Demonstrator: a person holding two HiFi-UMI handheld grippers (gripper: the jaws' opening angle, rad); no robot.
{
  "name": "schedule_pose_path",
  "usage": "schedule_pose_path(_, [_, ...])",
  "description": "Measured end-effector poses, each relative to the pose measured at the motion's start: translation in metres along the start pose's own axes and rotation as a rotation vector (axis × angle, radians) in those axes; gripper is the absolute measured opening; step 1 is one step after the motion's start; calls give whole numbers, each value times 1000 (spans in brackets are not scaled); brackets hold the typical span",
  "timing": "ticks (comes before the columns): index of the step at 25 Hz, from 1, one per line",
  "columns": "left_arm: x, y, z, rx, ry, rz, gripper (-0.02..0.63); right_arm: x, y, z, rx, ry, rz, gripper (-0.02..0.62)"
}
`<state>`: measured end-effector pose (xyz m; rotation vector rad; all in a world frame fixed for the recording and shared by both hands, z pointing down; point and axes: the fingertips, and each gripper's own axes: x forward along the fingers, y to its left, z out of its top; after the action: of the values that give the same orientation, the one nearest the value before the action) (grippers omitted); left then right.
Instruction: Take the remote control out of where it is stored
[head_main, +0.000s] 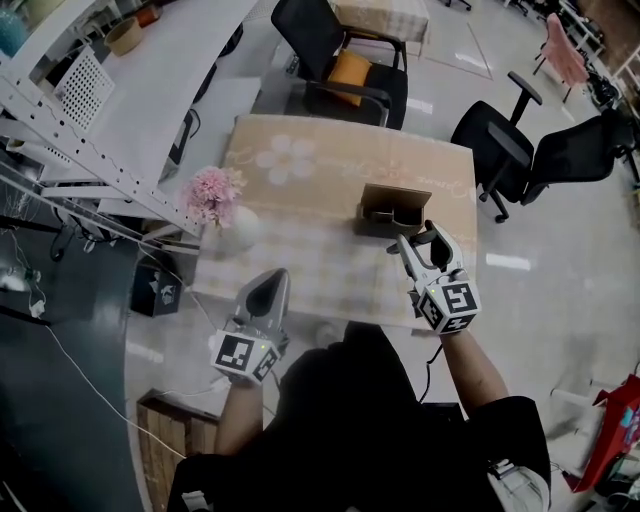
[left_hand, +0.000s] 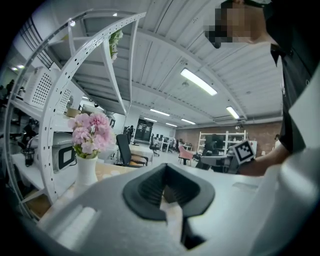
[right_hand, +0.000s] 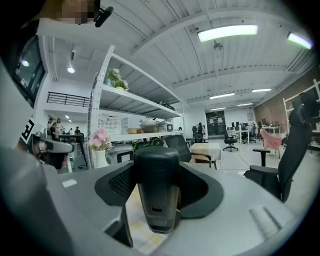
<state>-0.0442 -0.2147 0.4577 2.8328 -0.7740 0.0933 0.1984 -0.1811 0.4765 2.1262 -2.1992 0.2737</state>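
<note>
My right gripper (right_hand: 157, 186) is shut on the dark grey remote control (right_hand: 156, 185), which stands upright between the jaws with its end towards the camera. In the head view the right gripper (head_main: 422, 244) hangs over the table's near right part, just in front of a brown open holder box (head_main: 392, 208), with the remote control (head_main: 428, 239) dark at its tip. My left gripper (head_main: 268, 284) is at the table's near edge, left of the person's body. In its own view the left gripper (left_hand: 167, 194) has its pads together with nothing between them.
The table (head_main: 330, 160) has a pale flowered cloth. A white vase of pink flowers (head_main: 225, 212) stands at its left edge. White shelving (head_main: 70, 150) runs along the left. A black chair with an orange cushion (head_main: 345, 70) is behind the table and black office chairs (head_main: 540, 150) are at right.
</note>
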Motion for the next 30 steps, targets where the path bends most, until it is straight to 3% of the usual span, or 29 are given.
schedule_pose_path(14, [-47,16,-10,-19,14,143,2,29,80,-33,-4,63,296,249])
schedule_pose_path(21, [-72,29,-18,-26,34,205,2,50,113,-46,-15,83,381,249])
schedule_pose_path(30, [-71,24,-23,-23,54,207,2,52,122,-62,-43,114,427,249])
